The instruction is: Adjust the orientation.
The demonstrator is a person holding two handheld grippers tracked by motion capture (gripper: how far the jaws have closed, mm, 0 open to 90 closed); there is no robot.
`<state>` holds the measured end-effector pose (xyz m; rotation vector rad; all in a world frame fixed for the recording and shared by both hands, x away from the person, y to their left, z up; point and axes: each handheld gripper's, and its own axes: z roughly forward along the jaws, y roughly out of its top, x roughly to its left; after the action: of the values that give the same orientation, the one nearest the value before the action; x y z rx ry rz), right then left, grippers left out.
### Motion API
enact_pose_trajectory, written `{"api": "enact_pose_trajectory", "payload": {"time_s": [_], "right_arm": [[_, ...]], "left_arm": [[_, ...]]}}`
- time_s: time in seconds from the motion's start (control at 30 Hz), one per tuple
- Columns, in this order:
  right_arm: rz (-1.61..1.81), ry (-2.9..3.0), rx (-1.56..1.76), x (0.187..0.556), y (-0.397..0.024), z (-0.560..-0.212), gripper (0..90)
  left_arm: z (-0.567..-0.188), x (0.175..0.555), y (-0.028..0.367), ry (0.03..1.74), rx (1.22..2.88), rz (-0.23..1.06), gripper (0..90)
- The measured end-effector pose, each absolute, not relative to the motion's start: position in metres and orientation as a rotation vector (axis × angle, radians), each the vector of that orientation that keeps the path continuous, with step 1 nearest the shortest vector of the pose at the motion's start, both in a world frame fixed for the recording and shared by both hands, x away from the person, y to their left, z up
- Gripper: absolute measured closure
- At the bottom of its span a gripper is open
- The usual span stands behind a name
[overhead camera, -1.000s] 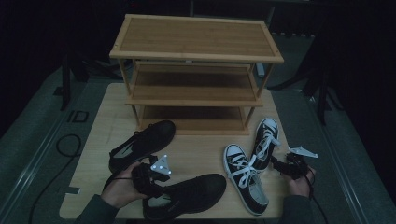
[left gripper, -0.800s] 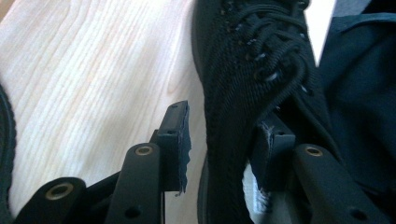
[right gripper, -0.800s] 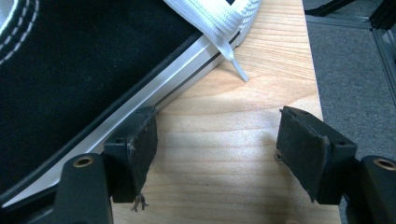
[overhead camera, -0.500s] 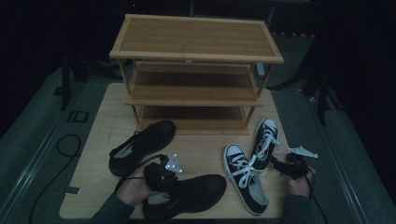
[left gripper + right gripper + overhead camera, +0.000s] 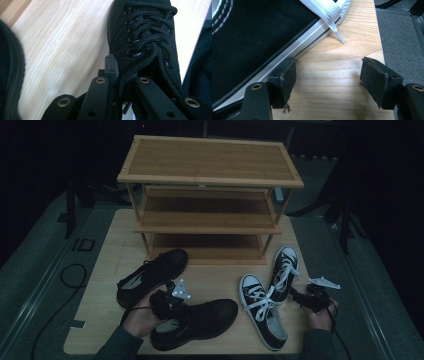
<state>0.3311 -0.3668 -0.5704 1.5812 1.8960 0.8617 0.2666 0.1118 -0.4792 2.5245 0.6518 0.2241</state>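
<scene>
Shoe collar hidden between jaws

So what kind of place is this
Probably a dim lab or studio set up as a home entryway: a bamboo shoe rack and shoes on a wooden tabletop, dark frame rails around it.

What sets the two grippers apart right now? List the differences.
The left gripper has just been closing and now pinches the black mesh shoe at its collar; the right gripper stands wide open over bare table, holding nothing. The left sits on its shoe; the right rests beside the black canvas sneaker. Both have black fingers.
</scene>
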Motion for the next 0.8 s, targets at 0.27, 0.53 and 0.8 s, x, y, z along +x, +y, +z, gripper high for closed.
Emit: {"api": "enact_pose_trajectory", "payload": {"time_s": [0.27, 0.53, 0.8], "right_arm": [[0.862, 1.895, 1.581, 0.331, -0.367, -0.57, 28.7], [0.862, 1.896, 1.581, 0.331, -0.367, -0.57, 28.7], [0.861, 1.896, 1.581, 0.331, -0.367, -0.57, 28.7]], "left_arm": [[-0.479, 0.272, 0.128, 0.737, 2.48, 0.253, 86.7], [-0.481, 0.279, 0.147, 0.829, 2.434, 0.273, 86.8], [-0.481, 0.285, 0.158, 0.89, 2.4, 0.302, 86.8]]}}
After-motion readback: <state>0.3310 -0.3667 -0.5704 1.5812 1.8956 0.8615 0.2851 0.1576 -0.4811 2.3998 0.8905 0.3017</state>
